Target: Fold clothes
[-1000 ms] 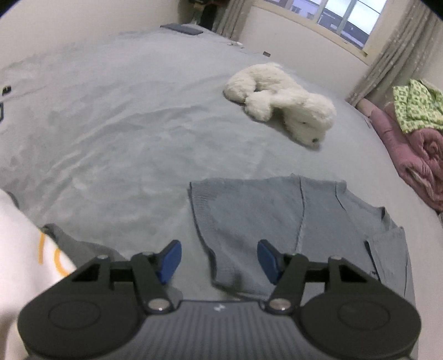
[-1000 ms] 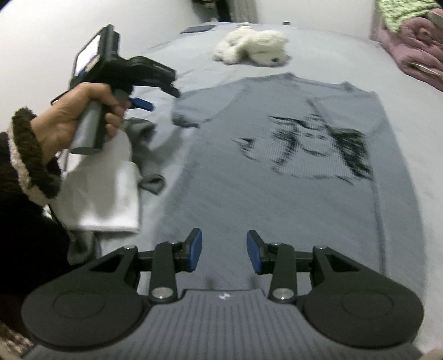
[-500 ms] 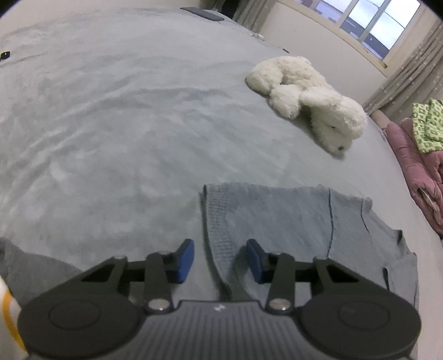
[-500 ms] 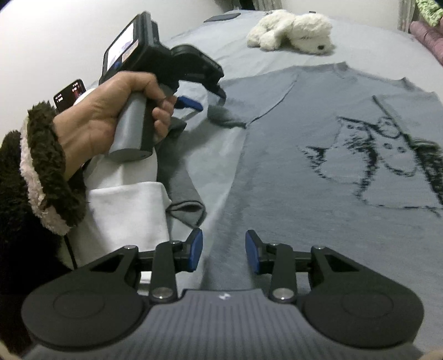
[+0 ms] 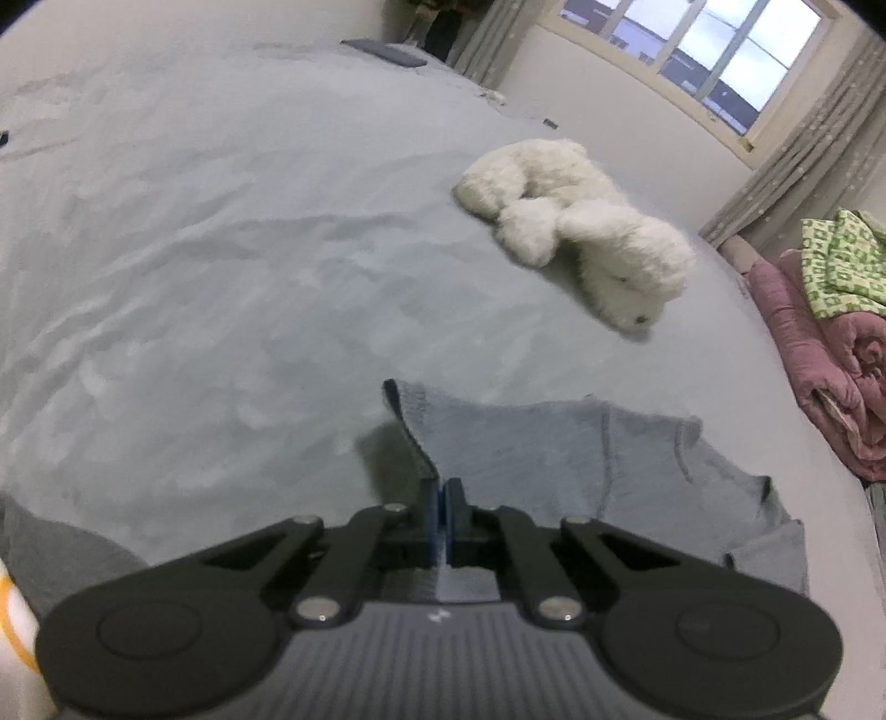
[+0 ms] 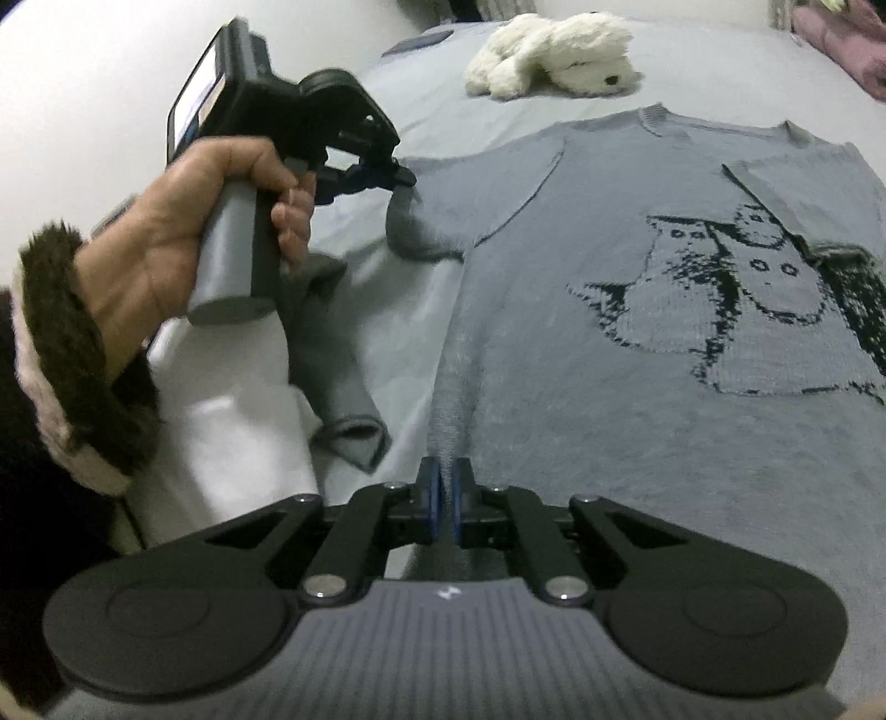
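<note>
Both grippers pinch the grey sweater's left side

The left gripper has just clamped the sleeve cuff, the right gripper the sweater hem edge, flat on the bed. Carry both rightward together, evenly (knit sags). The plush toy lies far; white garment just left.
</note>
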`<control>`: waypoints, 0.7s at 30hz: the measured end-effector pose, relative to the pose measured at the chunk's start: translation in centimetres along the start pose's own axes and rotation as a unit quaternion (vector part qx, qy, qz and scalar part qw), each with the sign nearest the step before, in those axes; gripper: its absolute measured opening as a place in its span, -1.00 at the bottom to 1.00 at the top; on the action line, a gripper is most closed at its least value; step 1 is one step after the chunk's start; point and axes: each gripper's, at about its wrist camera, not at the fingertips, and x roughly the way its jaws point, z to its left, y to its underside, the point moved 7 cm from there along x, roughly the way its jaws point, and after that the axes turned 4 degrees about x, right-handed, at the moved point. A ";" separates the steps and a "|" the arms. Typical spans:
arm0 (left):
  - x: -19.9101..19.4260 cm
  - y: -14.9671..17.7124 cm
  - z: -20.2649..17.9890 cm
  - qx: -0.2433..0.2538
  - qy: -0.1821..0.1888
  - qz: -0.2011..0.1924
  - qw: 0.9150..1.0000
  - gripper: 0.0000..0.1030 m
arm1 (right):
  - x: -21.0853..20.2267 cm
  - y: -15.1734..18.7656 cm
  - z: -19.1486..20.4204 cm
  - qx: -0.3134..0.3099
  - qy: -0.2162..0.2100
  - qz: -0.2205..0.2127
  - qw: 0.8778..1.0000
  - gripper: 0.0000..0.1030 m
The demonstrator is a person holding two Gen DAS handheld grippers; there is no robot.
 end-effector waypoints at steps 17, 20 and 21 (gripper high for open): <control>2.5 1.0 -13.8 0.110 0.075 0.029 0.991 -0.97 | -5.3 -0.4 -7.4 0.166 -0.038 -0.040 0.984 -0.89; 3.8 2.0 -15.7 0.123 0.084 0.046 0.988 -0.97 | -5.3 0.2 -8.8 0.197 -0.034 -0.031 0.979 -0.89; 4.1 2.4 -16.2 0.125 0.086 0.050 0.987 -0.97 | -5.3 0.4 -9.1 0.204 -0.031 -0.029 0.978 -0.89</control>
